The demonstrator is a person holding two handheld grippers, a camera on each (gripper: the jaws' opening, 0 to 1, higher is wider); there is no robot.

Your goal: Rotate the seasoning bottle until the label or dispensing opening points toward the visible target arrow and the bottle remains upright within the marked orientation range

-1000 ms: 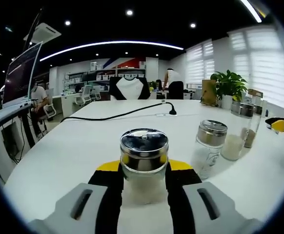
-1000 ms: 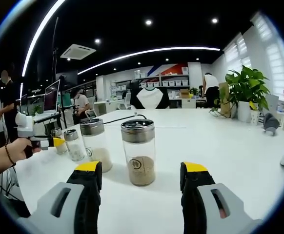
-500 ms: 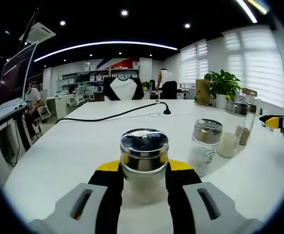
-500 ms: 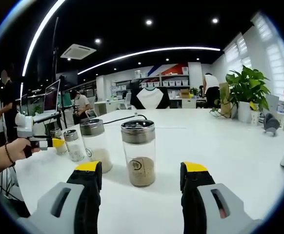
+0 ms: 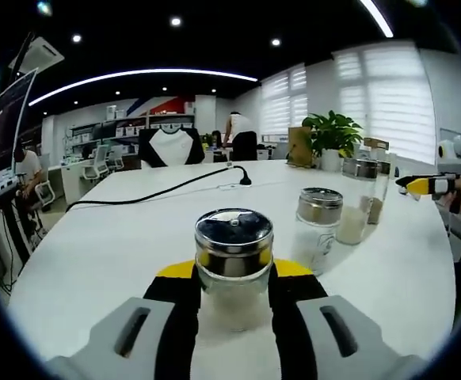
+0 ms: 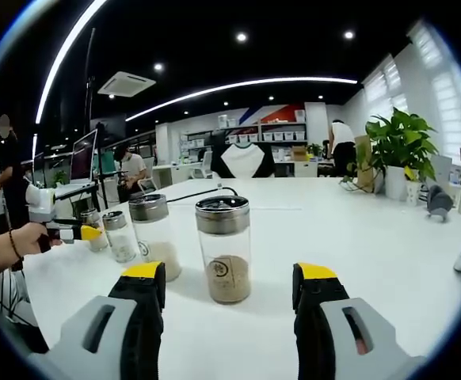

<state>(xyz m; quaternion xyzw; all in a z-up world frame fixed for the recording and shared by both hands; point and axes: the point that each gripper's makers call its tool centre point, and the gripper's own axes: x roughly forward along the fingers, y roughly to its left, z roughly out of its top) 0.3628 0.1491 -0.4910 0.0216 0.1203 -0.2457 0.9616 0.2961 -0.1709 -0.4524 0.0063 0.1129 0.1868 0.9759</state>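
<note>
Left gripper (image 5: 233,294), bottom centre of the left gripper view: jaws clamped on the seasoning bottle (image 5: 234,265), yellow pads pressed to the glass on both sides just under the lid. Judged reason: a grip this high and square lets the wrist twist the bottle about its own axis without tipping it. Bottle sits upright on the white table (image 5: 120,253), low centre of frame.

Bottle itself: clear glass body, pale contents in the lower part, shiny metal lid with a darker disc on top. Dispensing holes too small to make out; no label readable from this side. No target arrow seen on the table, so orientation cannot be judged.

Right gripper (image 6: 229,286), bottom of the right gripper view: jaws spread wide, holding nothing, standing short of a tall jar (image 6: 224,247) with brownish grains, centre frame. Probably waiting, or ready to steady.

Further out, left gripper view: second jar (image 5: 315,228) right of centre, a taller one (image 5: 354,199) behind it. A black cable (image 5: 159,192) runs across the table, mid-frame. Potted plant (image 5: 331,136) upper right; shelving beyond.
</note>
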